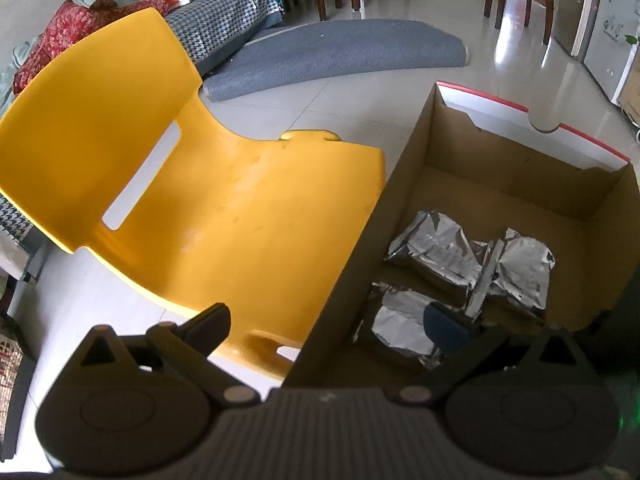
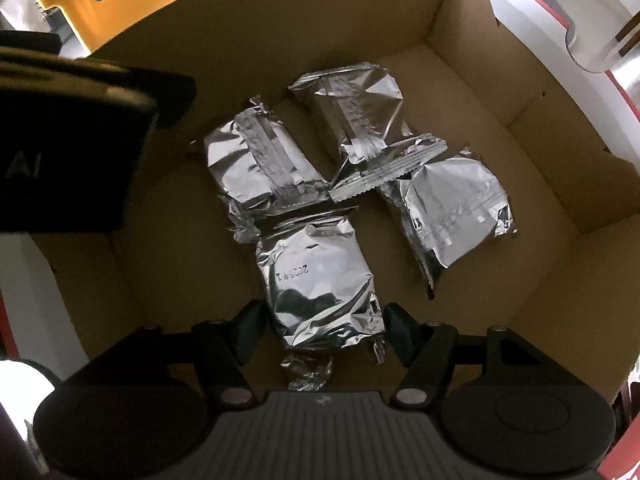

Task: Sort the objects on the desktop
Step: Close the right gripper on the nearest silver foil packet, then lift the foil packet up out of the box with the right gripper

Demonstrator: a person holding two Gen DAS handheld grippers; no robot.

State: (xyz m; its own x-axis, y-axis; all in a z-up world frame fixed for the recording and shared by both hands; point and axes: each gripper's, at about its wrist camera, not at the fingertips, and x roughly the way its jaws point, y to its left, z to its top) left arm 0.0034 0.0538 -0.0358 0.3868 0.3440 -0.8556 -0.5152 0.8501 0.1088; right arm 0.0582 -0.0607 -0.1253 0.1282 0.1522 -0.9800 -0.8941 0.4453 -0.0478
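Foil packet lies on the cardboard box floor between the right gripper jaws, which pinch its crinkled sides. It looks light, soft and slippery; mid-body suits gripping best. The left gripper gapes wide, straddling the box wall.

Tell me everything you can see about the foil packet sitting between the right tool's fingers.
The foil packet is a crinkled, shiny silver pouch with crimped ends and a faint mirrored printed code on its face. It looks sealed and puffy. It lies flat on the floor of the cardboard box, nearest the camera, lengthwise between the right tool, whose fingers flank its lower end and appear closed on it. Its far end meets another packet's crimped edge.
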